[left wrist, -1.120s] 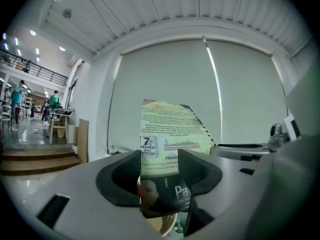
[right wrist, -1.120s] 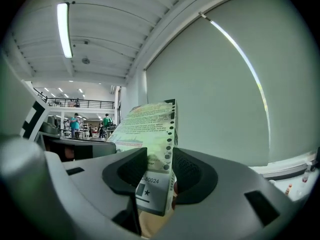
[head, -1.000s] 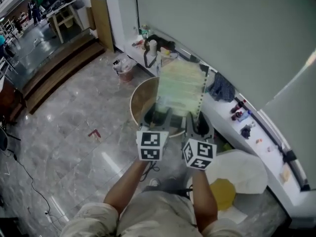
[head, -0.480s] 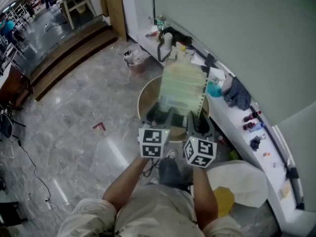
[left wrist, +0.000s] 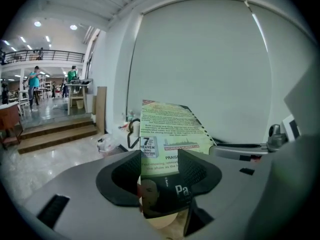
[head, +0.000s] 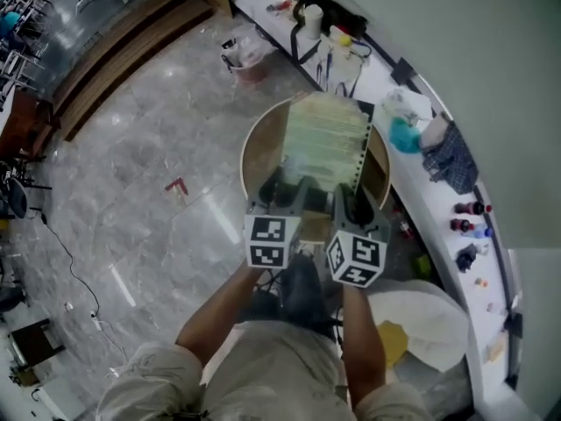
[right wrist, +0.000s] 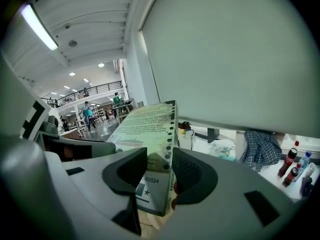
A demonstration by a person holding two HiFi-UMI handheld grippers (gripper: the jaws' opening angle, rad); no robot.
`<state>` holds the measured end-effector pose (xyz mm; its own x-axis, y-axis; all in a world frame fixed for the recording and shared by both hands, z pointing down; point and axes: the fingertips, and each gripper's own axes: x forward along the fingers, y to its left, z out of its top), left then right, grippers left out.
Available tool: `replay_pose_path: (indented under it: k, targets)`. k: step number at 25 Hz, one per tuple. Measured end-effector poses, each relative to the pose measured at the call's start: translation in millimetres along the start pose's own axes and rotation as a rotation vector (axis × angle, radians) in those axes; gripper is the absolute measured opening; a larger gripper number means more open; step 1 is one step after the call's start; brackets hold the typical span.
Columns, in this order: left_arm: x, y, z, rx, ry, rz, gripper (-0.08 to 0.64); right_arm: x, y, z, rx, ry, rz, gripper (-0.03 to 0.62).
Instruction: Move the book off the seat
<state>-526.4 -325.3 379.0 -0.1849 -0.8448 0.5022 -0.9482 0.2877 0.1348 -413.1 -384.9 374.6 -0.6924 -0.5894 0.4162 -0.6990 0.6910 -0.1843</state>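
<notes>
A pale green paperback book [head: 323, 141] is held up in the air, back cover facing up, above a round wooden seat [head: 255, 154]. My left gripper [head: 283, 189] is shut on the book's near left edge [left wrist: 159, 156]. My right gripper [head: 348, 196] is shut on its near right corner by the spine [right wrist: 161, 176]. The book's printed back cover [left wrist: 167, 129] fills the middle of the left gripper view, and its spine with dark dots [right wrist: 170, 129] runs away from the right gripper. The seat lies under the book, partly hidden by it.
A white counter [head: 443, 202] along the wall holds a black bag [head: 326, 16], a teal cloth [head: 405, 135], a checked cloth [head: 450, 158] and small bottles [head: 470, 208]. A white bag with yellow contents [head: 419, 323] lies by my right side. Grey marble floor [head: 140, 174] spreads left, with wooden steps [head: 114, 55].
The view has swung steeper downward, so the round seat now shows more fully beneath the book. Both grippers keep the same hold on the book.
</notes>
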Motion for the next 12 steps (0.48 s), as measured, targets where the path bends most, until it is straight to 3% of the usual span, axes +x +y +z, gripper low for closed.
replay_pose_path:
  k: [12]
  targets:
    - [111, 78, -146, -0.206, 0.240, 0.037, 0.236, 130, 2, -136, -0.059, 0.233, 0.032, 0.164]
